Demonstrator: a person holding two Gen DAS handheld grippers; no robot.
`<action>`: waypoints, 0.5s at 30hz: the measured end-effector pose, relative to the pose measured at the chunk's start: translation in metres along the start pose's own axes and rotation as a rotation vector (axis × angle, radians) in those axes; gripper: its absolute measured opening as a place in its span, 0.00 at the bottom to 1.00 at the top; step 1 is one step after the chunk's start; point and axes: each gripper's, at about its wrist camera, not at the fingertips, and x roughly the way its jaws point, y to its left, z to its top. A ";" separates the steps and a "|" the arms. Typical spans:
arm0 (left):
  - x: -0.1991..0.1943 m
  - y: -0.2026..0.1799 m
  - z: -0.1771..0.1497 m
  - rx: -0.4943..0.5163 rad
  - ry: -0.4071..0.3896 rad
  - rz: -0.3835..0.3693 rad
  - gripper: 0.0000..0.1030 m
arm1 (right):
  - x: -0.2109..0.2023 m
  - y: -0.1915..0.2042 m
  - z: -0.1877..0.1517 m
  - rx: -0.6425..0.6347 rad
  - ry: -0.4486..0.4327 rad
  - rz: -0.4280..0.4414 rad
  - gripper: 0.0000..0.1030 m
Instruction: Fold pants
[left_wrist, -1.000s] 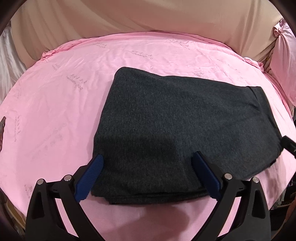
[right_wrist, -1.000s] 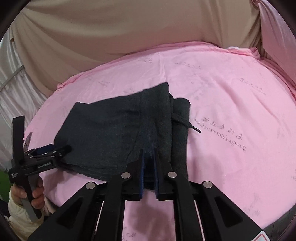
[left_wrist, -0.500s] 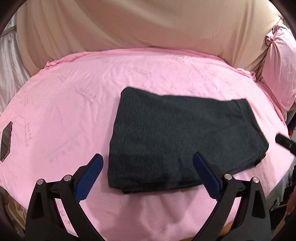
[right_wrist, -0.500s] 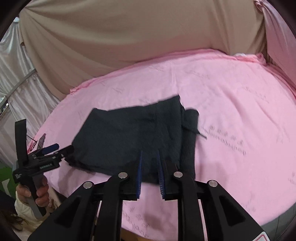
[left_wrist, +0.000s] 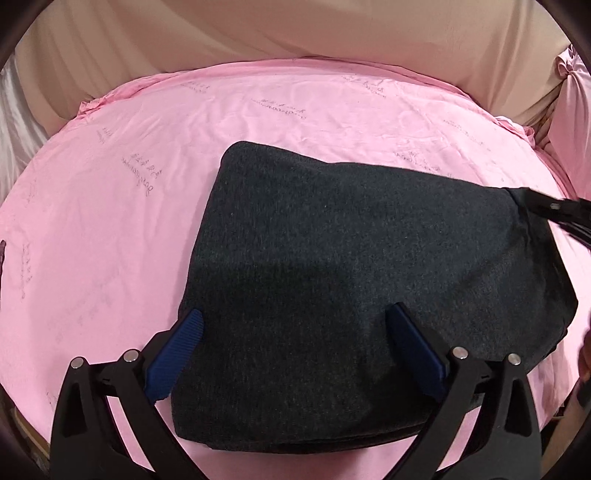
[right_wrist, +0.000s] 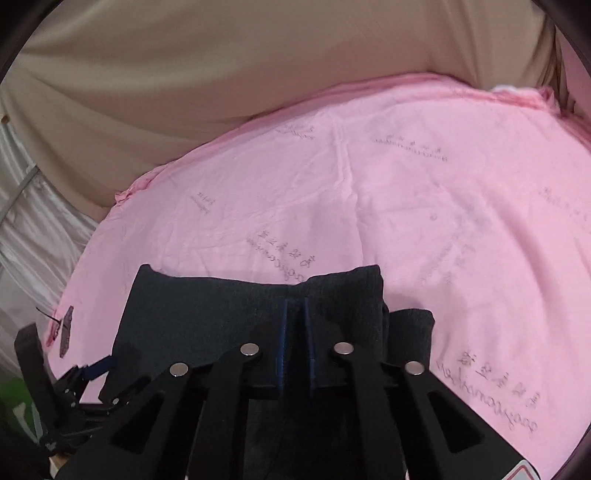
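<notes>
- Dark grey knit, the pants (left_wrist: 351, 266) lie as a folded bundle on the pink sheet (left_wrist: 110, 229) of the bed, in its near half and right of centre in the left wrist view.
- We see the bundle's long axis running left to right, with a rounded folded edge on the left and the looser end on the right.
- Our left gripper (left_wrist: 295, 332) hangs over the near-left part of the bundle, its blue fingers (left_wrist: 177, 350) spread wide and released, one beside the left edge, the other over the cloth; whether they touch the fabric we cannot tell.
- Our right gripper (right_wrist: 294, 332) is at the right end, fingers clenched to a narrow gap; dark cloth lies between and beneath them, and we judge that they pinch it.
- In the left wrist view the right gripper's tip meets the far right corner.
- We judge the coming move turns on this: the right end is already in hand, and folding would carry it leftward along the long axis, toward the left gripper's side.
</notes>
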 end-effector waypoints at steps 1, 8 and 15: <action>0.000 -0.001 0.000 -0.001 0.001 0.001 0.95 | -0.006 0.007 -0.008 -0.023 -0.004 0.014 0.18; -0.001 -0.003 -0.002 0.001 -0.007 0.022 0.96 | -0.008 -0.007 -0.040 0.025 0.041 -0.045 0.21; -0.006 -0.003 -0.005 -0.011 0.003 0.022 0.96 | -0.051 -0.013 -0.064 0.011 0.013 -0.099 0.40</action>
